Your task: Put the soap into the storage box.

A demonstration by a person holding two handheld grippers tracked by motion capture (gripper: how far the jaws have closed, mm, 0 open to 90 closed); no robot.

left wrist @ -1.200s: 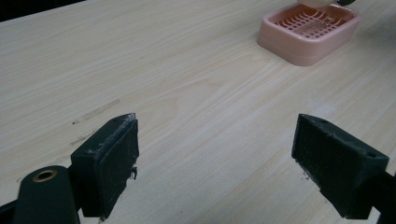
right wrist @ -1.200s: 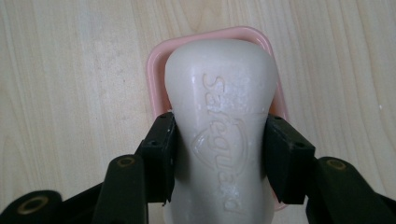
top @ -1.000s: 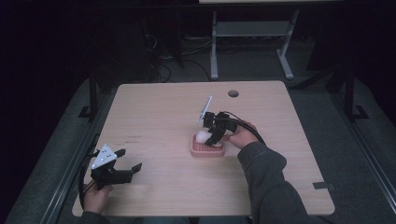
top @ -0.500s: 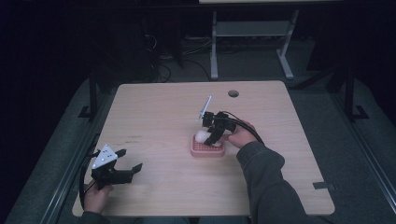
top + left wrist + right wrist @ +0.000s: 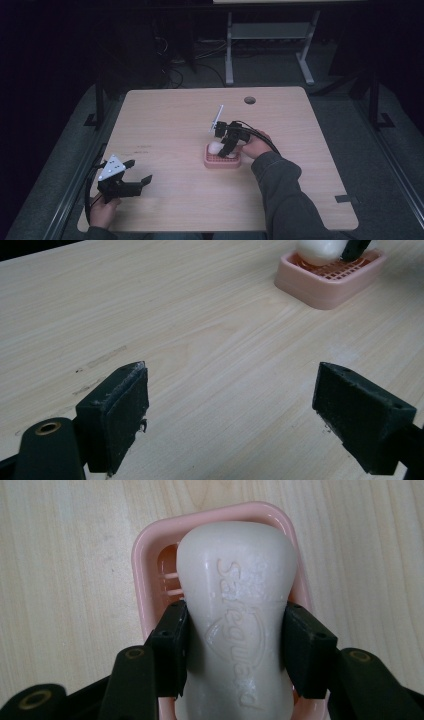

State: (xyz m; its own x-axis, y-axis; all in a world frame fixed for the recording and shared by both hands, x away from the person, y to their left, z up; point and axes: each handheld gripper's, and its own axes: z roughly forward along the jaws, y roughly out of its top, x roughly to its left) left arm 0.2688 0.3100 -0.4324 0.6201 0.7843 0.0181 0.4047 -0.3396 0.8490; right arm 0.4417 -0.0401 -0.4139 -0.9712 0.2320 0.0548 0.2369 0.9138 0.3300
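Note:
A white bar of soap (image 5: 237, 615) with raised lettering lies over a pink soap dish (image 5: 145, 570). My right gripper (image 5: 234, 647) is shut on the soap, one black pad pressing each long side. From above, the right gripper (image 5: 226, 150) points down into the pink dish (image 5: 221, 161) at the table's middle, with the soap (image 5: 216, 147) between its jaws. My left gripper (image 5: 134, 183) rests near the table's front left corner, open and holding nothing. Along its wide-apart jaws (image 5: 232, 412) the dish (image 5: 330, 282) and soap (image 5: 320, 250) sit farther off.
The wooden table (image 5: 165, 120) has a round cable hole (image 5: 249, 100) near its far edge. A metal stand (image 5: 267, 35) is on the floor behind the table. A sleeved forearm (image 5: 285, 195) reaches in from the front right.
The right gripper has shifted only slightly over the dish, still holding the soap. The left gripper has stayed where it was.

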